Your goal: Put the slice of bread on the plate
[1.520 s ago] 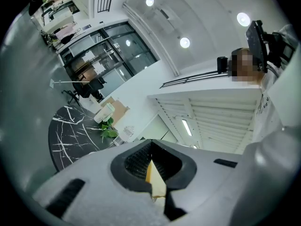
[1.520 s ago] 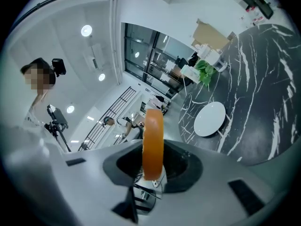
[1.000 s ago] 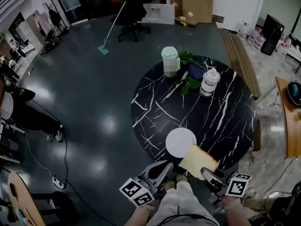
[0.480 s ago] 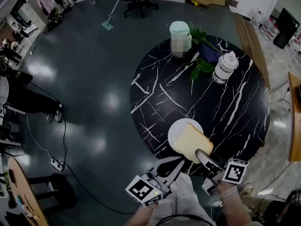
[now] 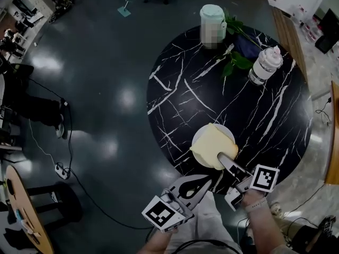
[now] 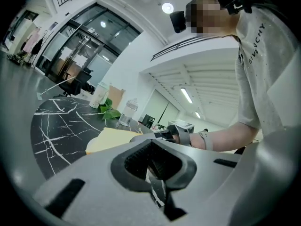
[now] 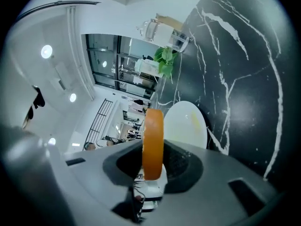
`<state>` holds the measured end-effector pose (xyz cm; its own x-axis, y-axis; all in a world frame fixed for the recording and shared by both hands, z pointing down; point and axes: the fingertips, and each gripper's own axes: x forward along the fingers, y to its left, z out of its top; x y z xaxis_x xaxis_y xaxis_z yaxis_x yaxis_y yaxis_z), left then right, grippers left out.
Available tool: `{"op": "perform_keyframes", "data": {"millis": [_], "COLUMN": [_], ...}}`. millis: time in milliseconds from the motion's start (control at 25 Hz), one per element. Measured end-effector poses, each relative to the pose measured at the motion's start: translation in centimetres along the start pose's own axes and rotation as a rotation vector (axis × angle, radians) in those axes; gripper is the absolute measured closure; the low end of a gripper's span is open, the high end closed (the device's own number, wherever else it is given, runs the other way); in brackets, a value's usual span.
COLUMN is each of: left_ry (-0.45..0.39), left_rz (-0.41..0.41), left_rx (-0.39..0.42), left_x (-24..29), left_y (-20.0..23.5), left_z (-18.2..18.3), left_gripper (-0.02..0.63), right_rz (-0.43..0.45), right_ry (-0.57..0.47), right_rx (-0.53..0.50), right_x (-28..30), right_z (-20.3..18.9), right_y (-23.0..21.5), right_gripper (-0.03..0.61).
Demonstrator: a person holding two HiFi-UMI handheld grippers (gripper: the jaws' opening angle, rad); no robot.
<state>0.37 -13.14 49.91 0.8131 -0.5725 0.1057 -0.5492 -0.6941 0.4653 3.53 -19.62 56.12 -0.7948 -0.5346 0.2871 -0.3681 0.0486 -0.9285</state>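
Note:
The slice of bread (image 5: 209,144) is pale yellow with a darker crust and lies flat over the white plate (image 5: 198,137) at the near side of the black marble table (image 5: 175,97). I cannot tell whether it touches the plate. My right gripper (image 5: 221,156) is shut on its near edge. In the right gripper view the bread (image 7: 153,140) stands edge-on between the pads, with the plate (image 7: 186,124) just beyond. My left gripper (image 5: 209,180) is shut and empty at the table's near edge, left of the right one. The left gripper view shows the bread (image 6: 110,138) ahead.
At the table's far side stand a pale green jug (image 5: 213,16), leafy stems (image 5: 235,62), a dark blue thing (image 5: 246,44) and a white jar (image 5: 265,65). Wooden furniture (image 5: 288,30) flanks the table on the right. A mop (image 5: 127,4) lies on the dark floor.
My right gripper has carried the bread from the table's near edge forward over the plate. The left gripper has sunk a little and stayed near the edge.

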Motion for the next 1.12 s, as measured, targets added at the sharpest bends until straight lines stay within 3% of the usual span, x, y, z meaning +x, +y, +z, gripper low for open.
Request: {"op": "perform_keyframes", "data": {"millis": [240,360,480,640,920,1120], "left_ry": [0.011,0.005,0.0,-0.004,-0.021,-0.037], "left_rz": [0.008,0.011,0.016,0.014,0.014,0.02], "left_rx": [0.009,-0.023,-0.04,-0.035,-0.029,-0.036], "left_x": [-0.7,-0.7,-0.8,-0.9,-1.2,-1.5], "left_y": [0.2,-0.1,-0.3,-0.6,-0.8,-0.8], "left_z": [-1.3,-1.3,-1.3,-1.3,-1.2,-1.5], "left_gripper": [0.606,0.606,0.606,0.606,0.606,0.606], "right_rz": [-0.046,-0.069,-0.16,-0.192,-0.282,-0.342], "right_ry": [0.059,0.09,0.123,0.189,0.423,0.678], "right_rx": [-0.026,-0.121,-0.264,-0.391,-0.633,-0.811], "right_x": [0.6,0.8,0.4,0.3,-0.4,-1.5], "right_z": [0.5,0.6,0.8,0.5,-0.8,-2.2], "right_y": [-0.8,-0.1,-0.6,-0.1,-0.9,-1.2], "right_gripper": [0.485,0.469,0.351,0.334,0.33,0.33]}}
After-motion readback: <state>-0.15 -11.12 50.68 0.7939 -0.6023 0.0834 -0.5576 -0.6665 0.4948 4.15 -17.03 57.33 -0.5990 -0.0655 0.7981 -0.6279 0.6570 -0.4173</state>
